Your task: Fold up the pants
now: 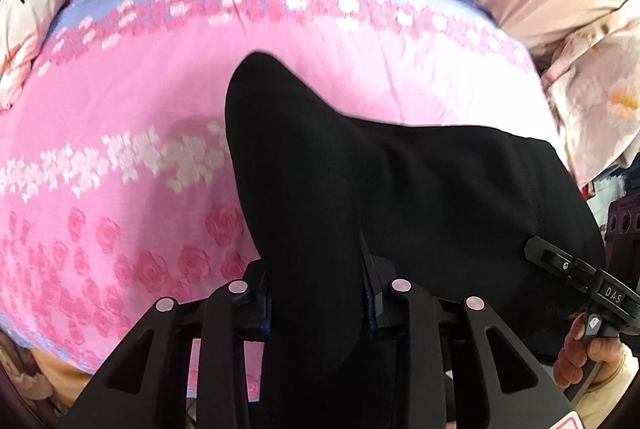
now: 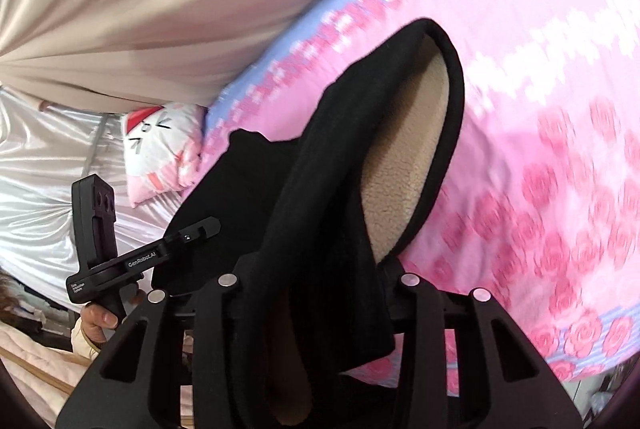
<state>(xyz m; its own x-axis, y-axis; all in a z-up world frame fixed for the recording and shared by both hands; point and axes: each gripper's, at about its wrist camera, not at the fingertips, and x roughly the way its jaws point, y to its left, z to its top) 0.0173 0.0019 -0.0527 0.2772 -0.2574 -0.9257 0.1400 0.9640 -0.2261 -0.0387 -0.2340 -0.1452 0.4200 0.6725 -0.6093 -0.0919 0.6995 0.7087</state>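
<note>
Both tools are clamped on the black fleece-lined pants (image 1: 360, 189): left tool (image 1: 316, 293), right tool (image 2: 320, 293). Pants hang lifted above the pink floral bed (image 1: 120, 117), trailing toward its far edge.

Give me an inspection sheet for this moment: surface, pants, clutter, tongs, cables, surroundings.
Surface: pink rose-print bedspread with a blue edge.
Job's things: black pants lifted off the bed; beige fleece lining shows in the right wrist view.
Clutter: cartoon-face pillow; floral pillow.
Grippers: left tongs shut on pants; right tongs shut on pants.
Cables: nothing seen.
Surroundings: beige curtain; shiny white fabric.
</note>
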